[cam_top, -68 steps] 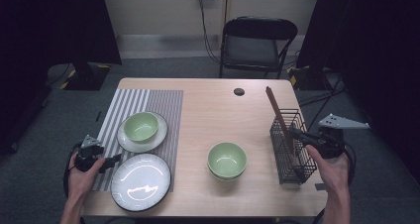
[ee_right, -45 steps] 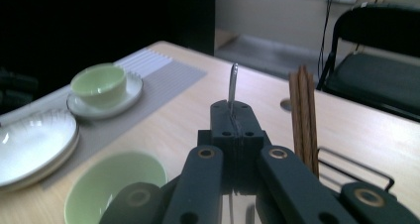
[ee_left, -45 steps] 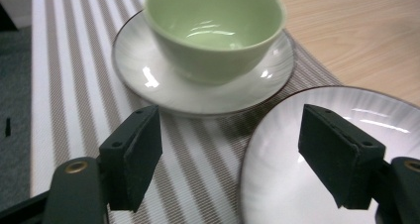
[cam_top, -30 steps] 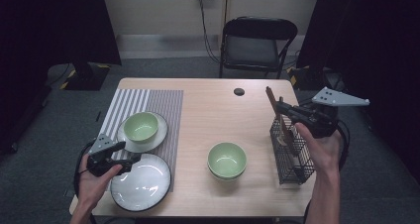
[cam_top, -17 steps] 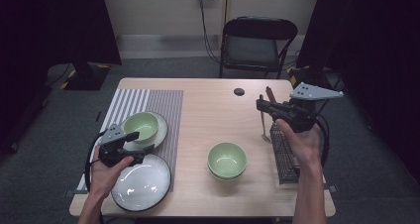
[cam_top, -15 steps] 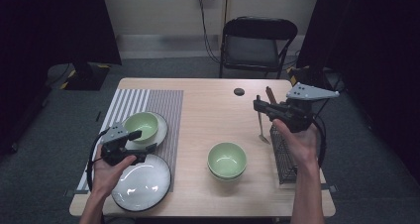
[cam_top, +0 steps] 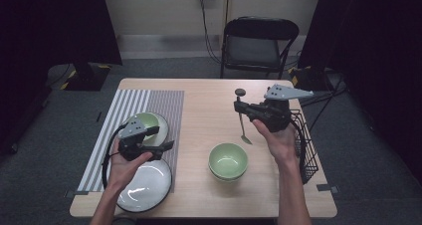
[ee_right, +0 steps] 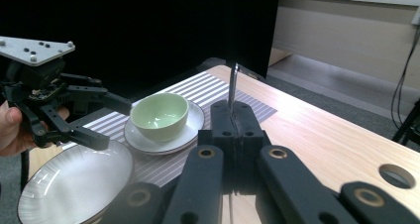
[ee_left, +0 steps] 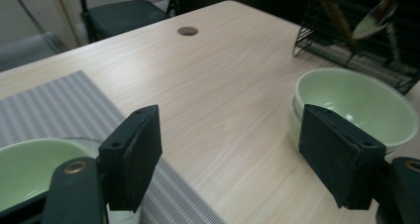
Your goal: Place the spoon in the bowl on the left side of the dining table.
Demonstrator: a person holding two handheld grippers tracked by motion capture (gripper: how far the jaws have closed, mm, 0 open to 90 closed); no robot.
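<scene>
My right gripper point(cam_top: 239, 107) hangs above the table's middle right, shut on the handle of a metal spoon point(cam_top: 243, 129) that dangles bowl-down. In the right gripper view the jaws point(ee_right: 233, 111) pinch the thin handle point(ee_right: 232, 87). Just below and left sits a stack of green bowls point(cam_top: 228, 160). My left gripper point(cam_top: 161, 138) hovers open over the striped mat point(cam_top: 132, 103), between a small green bowl on a saucer point(cam_top: 148, 120) and a white plate point(cam_top: 144, 185). In the left gripper view its jaws point(ee_left: 233, 130) stand wide apart with nothing between them, facing the bowl stack point(ee_left: 354, 102).
A black wire rack point(cam_top: 304, 145) stands at the table's right edge, behind my right hand. A round cable hole point(cam_top: 240, 91) lies near the far edge. A folding chair point(cam_top: 259, 41) stands beyond the table. Bare wood stretches between mat and bowls.
My right gripper has come leftward out of the rack with the spoon in it. My left gripper has moved up and right from the table's left edge to the small bowl.
</scene>
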